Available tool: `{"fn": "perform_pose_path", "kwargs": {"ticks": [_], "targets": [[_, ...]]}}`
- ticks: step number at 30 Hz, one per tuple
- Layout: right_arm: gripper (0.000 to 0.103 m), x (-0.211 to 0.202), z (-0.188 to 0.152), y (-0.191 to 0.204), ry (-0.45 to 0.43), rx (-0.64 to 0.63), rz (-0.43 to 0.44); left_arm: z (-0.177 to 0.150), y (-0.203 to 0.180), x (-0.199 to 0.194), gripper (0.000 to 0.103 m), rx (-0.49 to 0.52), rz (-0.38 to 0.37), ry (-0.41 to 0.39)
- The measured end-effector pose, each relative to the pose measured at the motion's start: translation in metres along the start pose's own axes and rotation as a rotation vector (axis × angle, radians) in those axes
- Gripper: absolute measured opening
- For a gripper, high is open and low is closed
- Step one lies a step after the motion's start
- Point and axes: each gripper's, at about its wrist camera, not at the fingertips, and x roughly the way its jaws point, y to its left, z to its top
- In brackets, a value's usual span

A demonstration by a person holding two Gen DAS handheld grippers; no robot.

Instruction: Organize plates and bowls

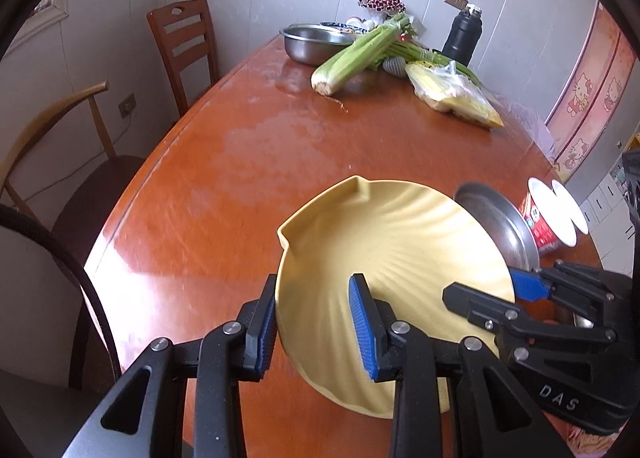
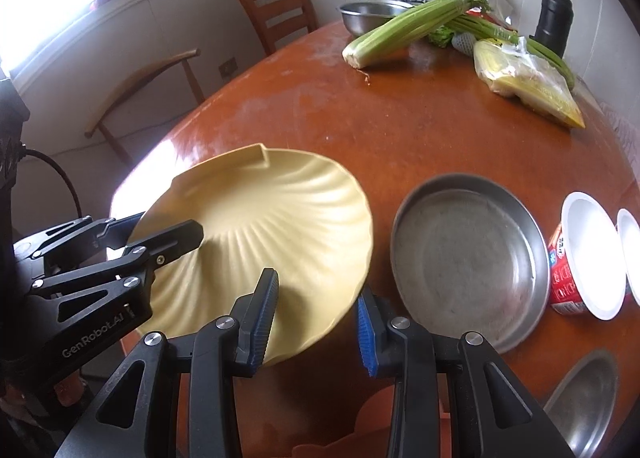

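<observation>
A pale yellow shell-shaped plate (image 1: pixel 384 234) (image 2: pixel 260 210) hangs tilted just above the brown table (image 1: pixel 240 162). Both grippers hold it by its near rim. My left gripper (image 1: pixel 316 330) is shut on the rim's left part, one blue pad inside the plate and one outside. My right gripper (image 2: pixel 316 326) is shut on the rim's right part in the same way. Each gripper shows in the other's view, the right gripper (image 1: pixel 482 288) and the left gripper (image 2: pixel 168 224). A flat steel plate (image 2: pixel 468 258) (image 1: pixel 496 226) lies on the table just right of the yellow one.
Two red paper bowls (image 2: pixel 588 258) with white insides stand right of the steel plate. Another steel dish (image 2: pixel 584 402) sits at the near right edge. At the far end lie celery (image 2: pixel 404 30), a steel basin (image 2: pixel 368 14), a bagged packet (image 2: pixel 528 86) and a black flask (image 2: pixel 554 18). Wooden chairs (image 1: pixel 184 46) stand on the left.
</observation>
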Motion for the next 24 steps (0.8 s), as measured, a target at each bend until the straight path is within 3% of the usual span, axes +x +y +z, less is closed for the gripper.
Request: {"fn": "perform_pose_path", "kwargs": {"ticks": [24], "targets": [[0.038, 0.036, 0.013, -0.01, 0.069, 0.098, 0.04, 0.02, 0.008, 0.051, 0.034, 0.01, 0.026, 0.054]]}}
